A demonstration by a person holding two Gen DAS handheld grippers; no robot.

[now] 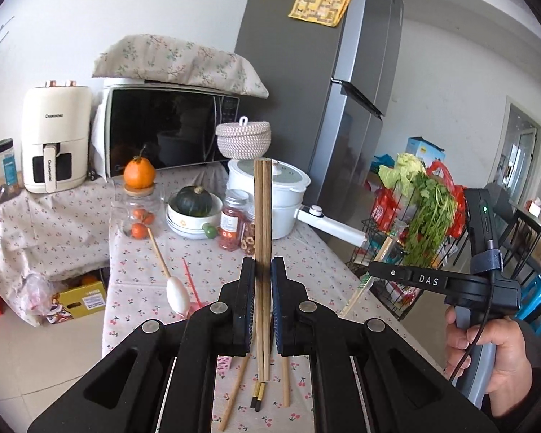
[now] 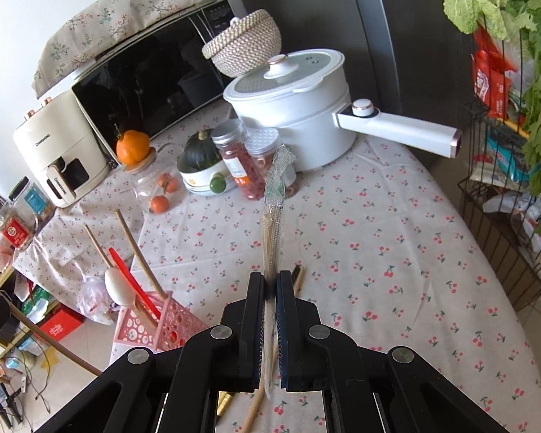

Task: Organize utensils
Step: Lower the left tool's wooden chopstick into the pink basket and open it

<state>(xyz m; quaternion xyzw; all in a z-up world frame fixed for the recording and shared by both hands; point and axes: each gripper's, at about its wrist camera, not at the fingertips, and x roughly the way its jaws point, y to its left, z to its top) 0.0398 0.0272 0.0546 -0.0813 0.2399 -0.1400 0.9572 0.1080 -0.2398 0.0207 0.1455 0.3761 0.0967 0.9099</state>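
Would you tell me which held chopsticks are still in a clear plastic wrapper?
The pale wrapped chopsticks in the right hand-held gripper; the left hand-held gripper's brown chopsticks are bare.

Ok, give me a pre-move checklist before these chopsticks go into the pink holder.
1. Left gripper shut on the brown chopsticks: ok, clamped between the pads, standing upright.
2. Right gripper shut on the wrapped chopsticks: ok, the plastic sleeve is pinched.
3. Pink holder in view and upright: ok in the right wrist view, at the table edge.
4. Room in the holder: cannot tell; a white spoon, a red utensil and sticks already stand in it.
5. Loose chopsticks left on the tablecloth: not ok, several still to collect.
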